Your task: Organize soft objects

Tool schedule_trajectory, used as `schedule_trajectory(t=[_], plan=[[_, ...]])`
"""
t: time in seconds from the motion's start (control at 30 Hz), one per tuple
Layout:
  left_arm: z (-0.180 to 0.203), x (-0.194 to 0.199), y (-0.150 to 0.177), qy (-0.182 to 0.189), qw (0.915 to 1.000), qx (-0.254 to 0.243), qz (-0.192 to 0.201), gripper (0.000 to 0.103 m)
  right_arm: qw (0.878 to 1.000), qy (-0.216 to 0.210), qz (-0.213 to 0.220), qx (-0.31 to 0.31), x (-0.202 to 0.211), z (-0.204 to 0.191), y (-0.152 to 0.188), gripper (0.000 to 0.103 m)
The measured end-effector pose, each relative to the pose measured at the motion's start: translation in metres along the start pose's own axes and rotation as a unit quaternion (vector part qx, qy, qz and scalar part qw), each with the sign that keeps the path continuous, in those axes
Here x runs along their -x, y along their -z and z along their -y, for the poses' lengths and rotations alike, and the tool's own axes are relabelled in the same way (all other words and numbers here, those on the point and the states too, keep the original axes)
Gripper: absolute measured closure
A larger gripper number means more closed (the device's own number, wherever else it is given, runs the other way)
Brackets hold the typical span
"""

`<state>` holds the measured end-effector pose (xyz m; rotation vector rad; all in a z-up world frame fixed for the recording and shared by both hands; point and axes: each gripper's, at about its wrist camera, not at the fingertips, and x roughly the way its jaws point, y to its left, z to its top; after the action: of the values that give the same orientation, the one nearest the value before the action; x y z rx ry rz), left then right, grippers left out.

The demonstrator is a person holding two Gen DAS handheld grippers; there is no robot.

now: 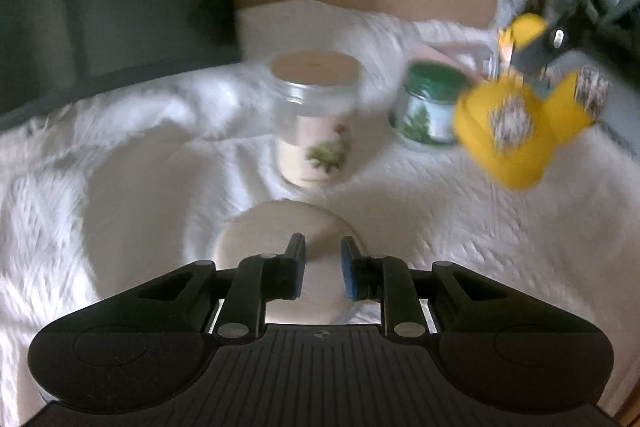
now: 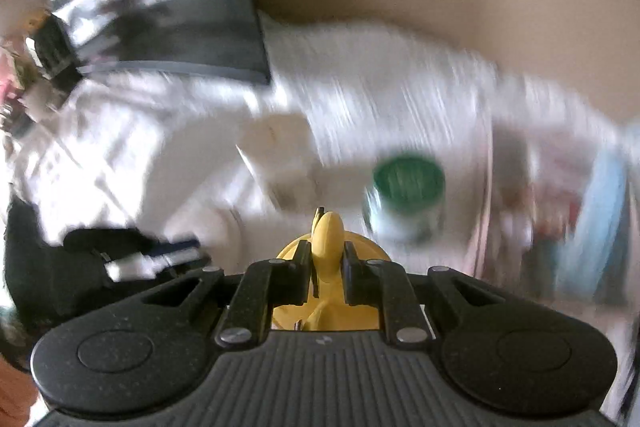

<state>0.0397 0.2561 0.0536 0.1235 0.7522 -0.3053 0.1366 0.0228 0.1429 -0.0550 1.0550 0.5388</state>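
1. Right claw point(image 2: 327, 269) is nearly closed, its fingers pinching a yellow toy point(image 2: 327, 239); the toy's narrow end sticks forward past the tips, its long axis along the fingers.
2. My left claw point(image 1: 322, 269) stands slightly open with nothing gripped, a pale round lid point(image 1: 288, 231) lying on the white cloth point(image 1: 460, 227) beneath it.
3. Ahead of the left claw stand a clear jar point(image 1: 314, 115) and, to its right, a green-lidded jar point(image 1: 430, 107), both upright.
4. From the left view, the toy hangs in the air just right of the green-lidded jar.
5. Both views are blurred.
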Motion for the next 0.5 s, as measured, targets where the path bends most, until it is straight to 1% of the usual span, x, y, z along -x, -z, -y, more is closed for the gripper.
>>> schedule_trajectory(t=[0.07, 0.17, 0.2, 0.27, 0.3, 0.33, 0.4, 0.47, 0.5], plan=[[0.014, -0.003, -0.001, 0.011, 0.9996, -0.025, -0.008, 0.078, 1.0, 0.013, -0.008, -0.012, -0.013, 0.006, 0.022, 0.088], [0.03, -0.012, -0.002, 0.027, 0.9979, -0.056, -0.017, 0.077, 0.999, 0.021, -0.006, -0.027, -0.024, 0.014, 0.045, 0.088], [0.035, -0.016, -0.003, 0.032, 0.997, -0.065, -0.028, 0.077, 0.999, 0.022, -0.002, -0.028, -0.025, 0.016, 0.05, 0.088], [0.047, -0.031, 0.003, 0.045, 0.993, -0.083, -0.071, 0.076, 0.999, 0.025, 0.014, -0.016, -0.025, 0.013, 0.059, 0.087], [0.052, -0.035, 0.008, 0.043, 0.9919, -0.091, -0.076, 0.077, 0.999, 0.029, 0.021, -0.008, -0.023, 0.012, 0.063, 0.086], [0.055, -0.033, 0.011, 0.038, 0.9931, -0.094, -0.059, 0.076, 0.999, 0.031, 0.028, 0.0, -0.022, 0.01, 0.064, 0.084], [0.058, -0.03, 0.012, 0.033, 0.9936, -0.092, -0.056, 0.076, 0.998, 0.032, 0.044, 0.012, -0.018, 0.007, 0.068, 0.08], [0.058, -0.017, 0.009, 0.045, 0.9949, -0.083, -0.033, 0.076, 0.998, 0.031, 0.051, 0.017, -0.014, 0.007, 0.07, 0.071], [0.058, -0.009, 0.007, 0.044, 0.9955, -0.082, -0.021, 0.076, 0.998, 0.034, 0.058, 0.02, -0.012, 0.007, 0.07, 0.062]])
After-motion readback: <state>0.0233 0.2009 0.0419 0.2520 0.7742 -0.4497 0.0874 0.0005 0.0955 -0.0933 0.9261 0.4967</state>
